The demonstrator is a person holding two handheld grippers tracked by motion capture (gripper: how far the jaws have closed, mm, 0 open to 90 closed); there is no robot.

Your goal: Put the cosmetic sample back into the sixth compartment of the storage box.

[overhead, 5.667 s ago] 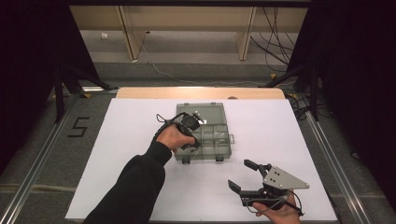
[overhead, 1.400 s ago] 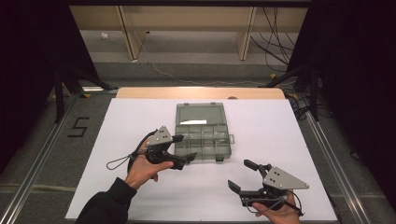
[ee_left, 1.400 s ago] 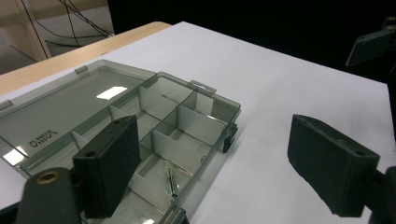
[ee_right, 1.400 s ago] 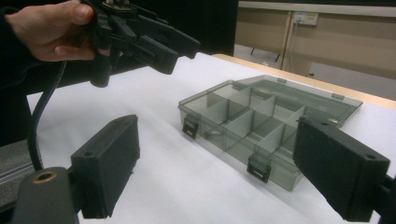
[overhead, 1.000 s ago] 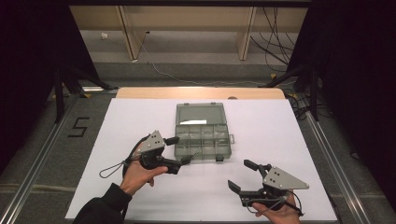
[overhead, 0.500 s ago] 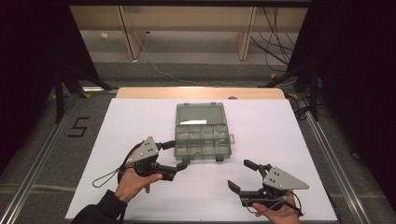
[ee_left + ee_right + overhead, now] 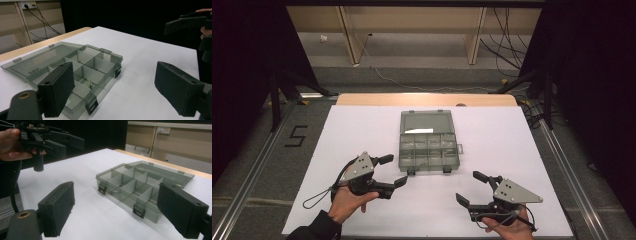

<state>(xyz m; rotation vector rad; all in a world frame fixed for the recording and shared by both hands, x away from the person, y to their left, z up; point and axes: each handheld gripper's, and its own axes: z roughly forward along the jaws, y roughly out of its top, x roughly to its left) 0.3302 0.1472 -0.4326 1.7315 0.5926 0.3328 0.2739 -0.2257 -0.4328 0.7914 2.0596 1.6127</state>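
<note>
A smoky clear plastic organizer box [image 7: 428, 150] lies at the table's middle, its lid [image 7: 427, 121] folded flat behind it and its divided compartments showing. A small pale piece [image 7: 89, 83] sits in one front compartment. My left gripper [image 7: 396, 170] is held open near the box's front left corner, apart from it and holding nothing. Front right of the box, my right gripper [image 7: 468, 187] is open too, jaws wide. The box [image 7: 95, 65] lies beyond my left gripper [image 7: 115, 77] in the left gripper view. It is the same for the box [image 7: 135, 185] and my right gripper [image 7: 115, 200].
The white table top [image 7: 362, 130] has a wooden strip [image 7: 427, 99] along its far edge. Metal rails [image 7: 562, 165] run down both sides. A "5" mark [image 7: 295, 136] is on the floor at left. Cables [image 7: 507, 45] and wooden legs stand beyond the table.
My left gripper has drawn back from the box toward the near left of the table and hangs open there. The right gripper has stayed put.
</note>
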